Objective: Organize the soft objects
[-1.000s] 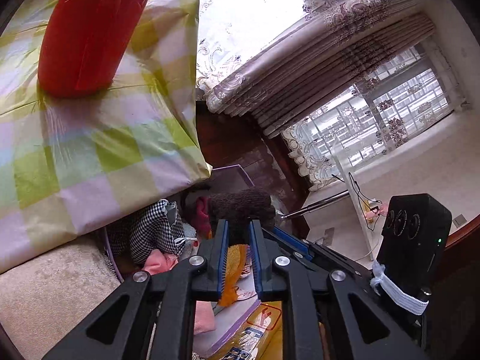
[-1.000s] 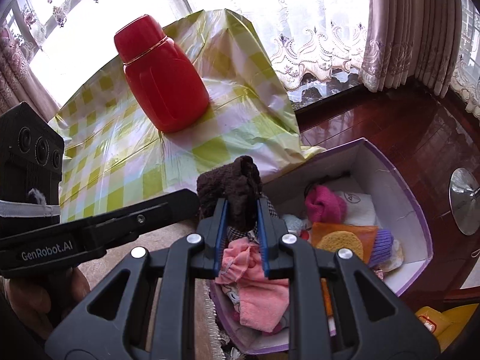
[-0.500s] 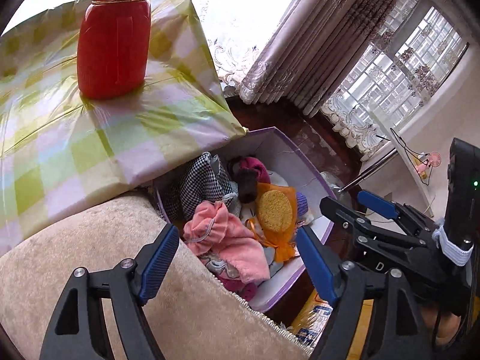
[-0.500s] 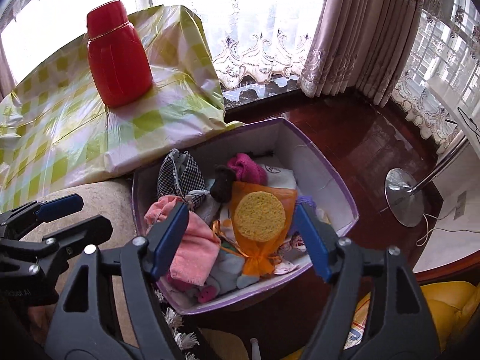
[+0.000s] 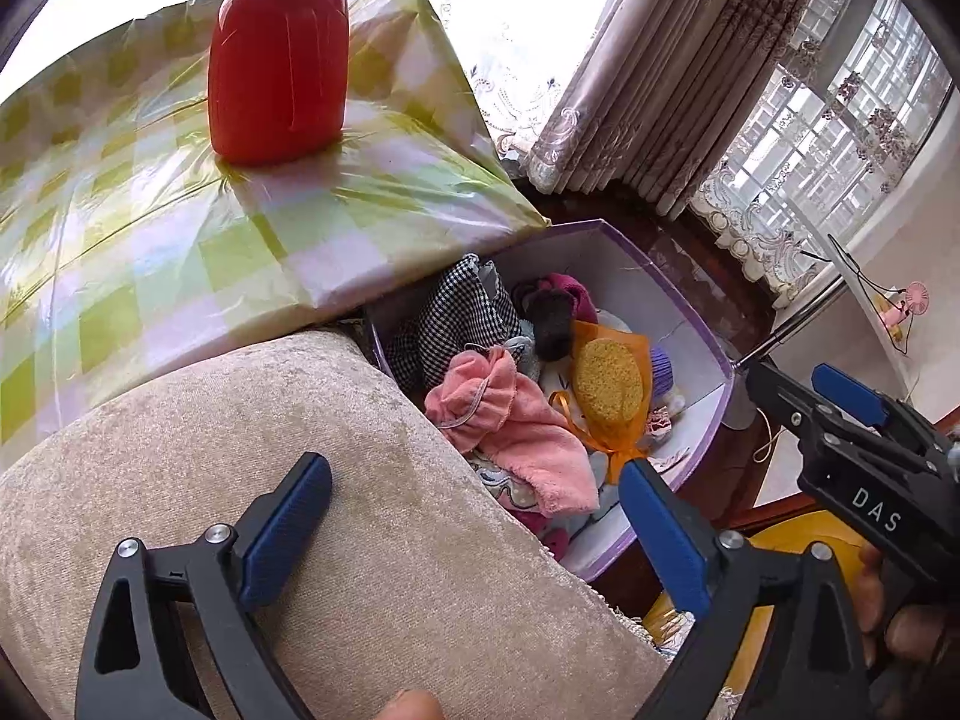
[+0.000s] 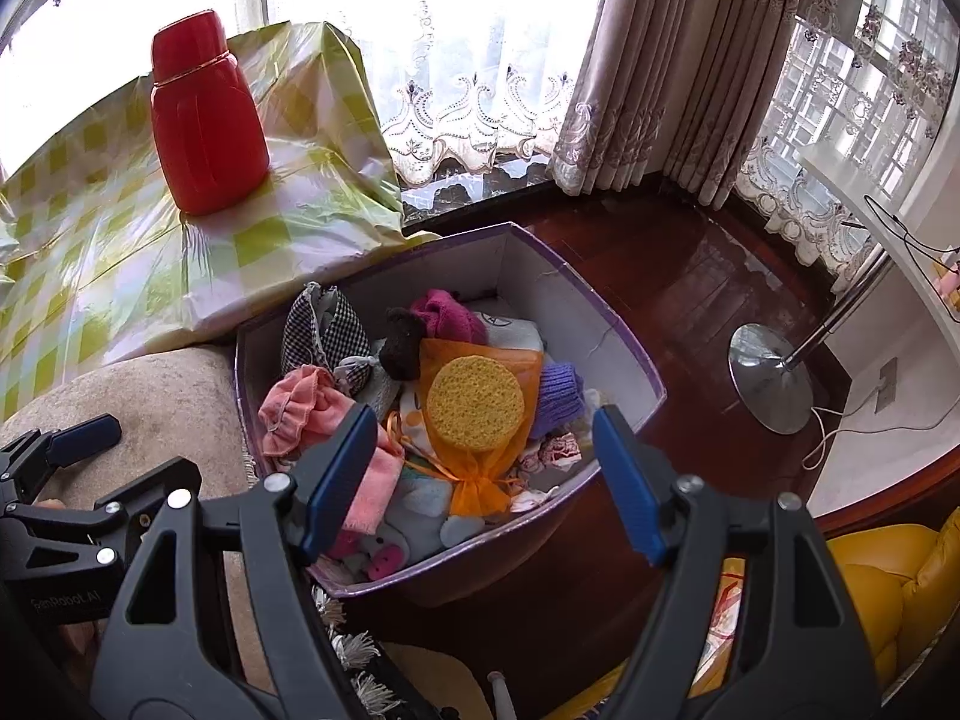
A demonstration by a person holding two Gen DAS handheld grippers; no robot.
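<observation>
1. Above the beige cushion (image 5: 252, 480), the left hand-held gripper (image 5: 474, 534) is seen with its jaws opening wide and nothing between them; it is tilted down toward the near edge of the purple box (image 5: 708, 354), presumably so the soft pile can be surveyed.
2. Over the box itself, the right hand-held gripper (image 6: 486, 474) is held with its jaws well apart and empty, and the contents are framed between its blue pads (image 6: 342, 468).
3. Inside the purple box (image 6: 606, 324), the task's soft objects are gathered: a pink cloth (image 6: 312, 408) at the near left, a checked fabric pouch (image 6: 324, 324) against the back left wall, a dark brown knitted piece (image 6: 402, 342) beside a magenta knit (image 6: 450, 312), and a yellow round sponge (image 6: 474, 402) lying on an orange mesh bag (image 6: 480, 480), with a purple knit (image 6: 561, 390) to its right.
4. These items are judged to be heaped loosely rather than sorted, so the box appears to serve as the collecting place.
5. Behind the box, a red bottle (image 6: 204, 120) is stood upright on the checked tabletop (image 6: 90, 240), well apart from the soft things; being rigid, it is likely left out of the sorting.
</observation>
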